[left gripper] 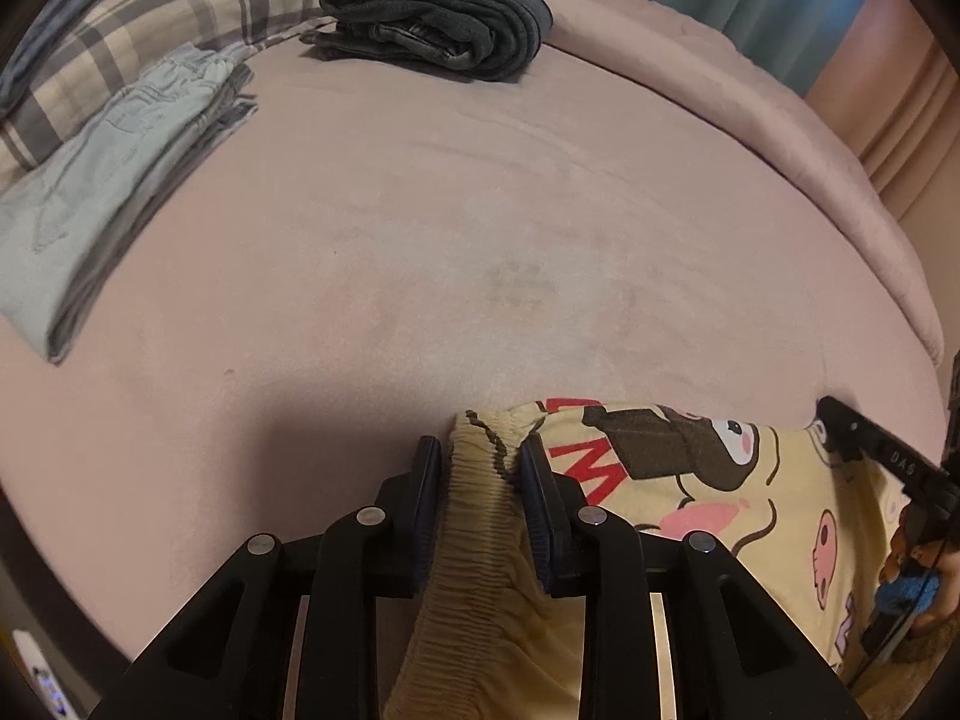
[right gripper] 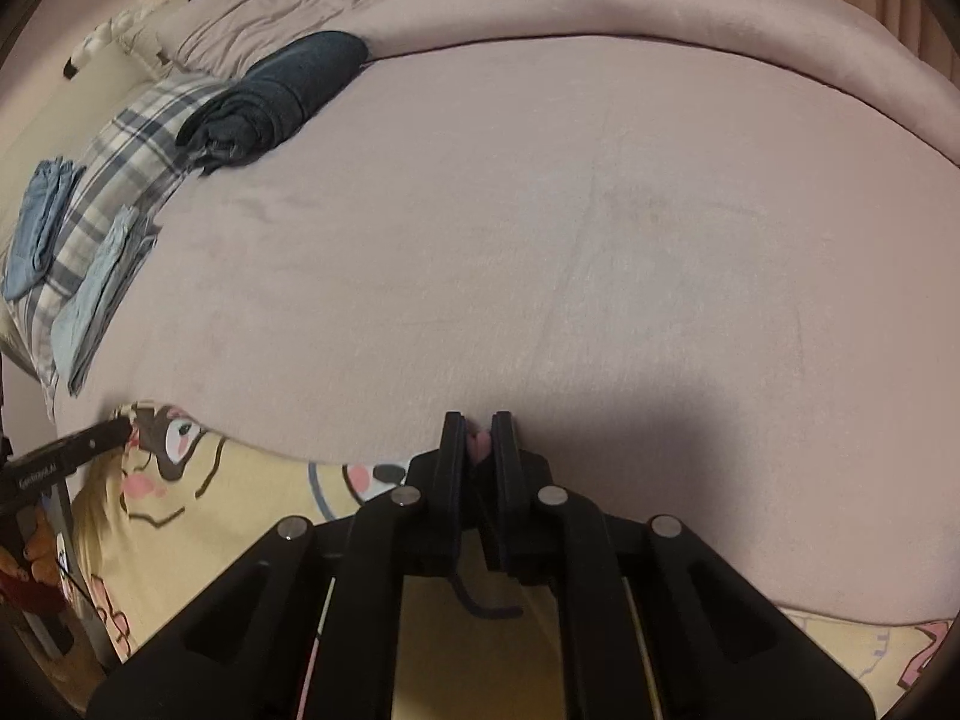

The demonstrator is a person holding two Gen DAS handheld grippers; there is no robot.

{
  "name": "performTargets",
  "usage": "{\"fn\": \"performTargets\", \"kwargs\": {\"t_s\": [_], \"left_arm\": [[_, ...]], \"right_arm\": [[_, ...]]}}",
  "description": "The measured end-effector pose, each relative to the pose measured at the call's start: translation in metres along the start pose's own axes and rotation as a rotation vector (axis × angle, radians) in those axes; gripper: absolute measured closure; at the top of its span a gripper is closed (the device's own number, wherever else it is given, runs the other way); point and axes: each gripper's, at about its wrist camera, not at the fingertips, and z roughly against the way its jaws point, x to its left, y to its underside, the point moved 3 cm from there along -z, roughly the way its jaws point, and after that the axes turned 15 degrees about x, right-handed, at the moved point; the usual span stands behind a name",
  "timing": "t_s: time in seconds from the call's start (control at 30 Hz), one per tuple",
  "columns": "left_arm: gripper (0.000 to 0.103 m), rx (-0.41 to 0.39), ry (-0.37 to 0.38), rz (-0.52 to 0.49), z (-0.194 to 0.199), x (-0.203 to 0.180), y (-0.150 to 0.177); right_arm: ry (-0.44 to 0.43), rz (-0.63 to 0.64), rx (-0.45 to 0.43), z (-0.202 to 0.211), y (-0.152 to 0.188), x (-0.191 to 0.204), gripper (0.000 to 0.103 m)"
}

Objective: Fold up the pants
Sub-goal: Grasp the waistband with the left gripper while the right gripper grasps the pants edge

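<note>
Yellow cartoon-print pants [left gripper: 708, 516] lie at near edge of the pink bed [left gripper: 480, 228], w/ left tool [left gripper: 480, 462] clamped on the elastic waistband & right tool [right gripper: 478, 435] pinched tight on a pink bit of fabric.

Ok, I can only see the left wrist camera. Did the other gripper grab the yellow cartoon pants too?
Observer: Yes. In the right wrist view, the right gripper is shut on a pink bit at the edge of the yellow pants.
Operator: Is there anything else on the bed that I can't see?
Observer: A white plush toy lies at the far end, beyond the plaid pillow.
</note>
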Motion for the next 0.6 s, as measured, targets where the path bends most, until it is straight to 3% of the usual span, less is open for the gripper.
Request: {"fn": "performTargets", "kwargs": {"t_s": [0.07,0.1,0.13,0.2,0.3,0.4,0.5,0.57,0.6], "left_arm": [[0.074,0.014,-0.035,-0.01,0.008,-0.006,0.002],[0.074,0.006,-0.053,-0.023,0.016,-0.01,0.003],[0.074,-0.008,-0.058,-0.032,0.021,-0.013,0.004],[0.074,-0.06,-0.056,-0.05,0.038,-0.024,0.005],[0.07,-0.103,0.022,-0.073,0.047,-0.042,0.004],[0.07,-0.092,0.09,-0.109,0.031,-0.064,-0.001],[0.07,-0.022,0.073,-0.096,0.001,-0.069,-0.006],[0.07,0.021,0.008,-0.095,-0.025,-0.064,-0.005],[0.071,0.002,-0.004,-0.116,-0.029,-0.063,-0.005]], "right_arm": [[-0.002,-0.02,0.0,0.01,0.002,-0.002,0.088],[0.002,-0.029,-0.007,0.014,0.001,-0.001,0.08],[0.017,-0.037,-0.035,0.025,0.002,-0.003,0.072],[0.049,-0.038,-0.068,0.038,0.005,-0.004,0.067],[0.043,-0.026,-0.088,0.055,0.012,-0.005,0.066],[-0.045,0.006,-0.063,0.052,0.019,0.005,0.07],[-0.051,0.038,0.002,0.029,0.023,0.017,0.084],[0.001,0.032,0.067,0.002,0.023,0.019,0.085],[0.01,0.027,0.069,-0.003,0.024,0.019,0.086]]}}
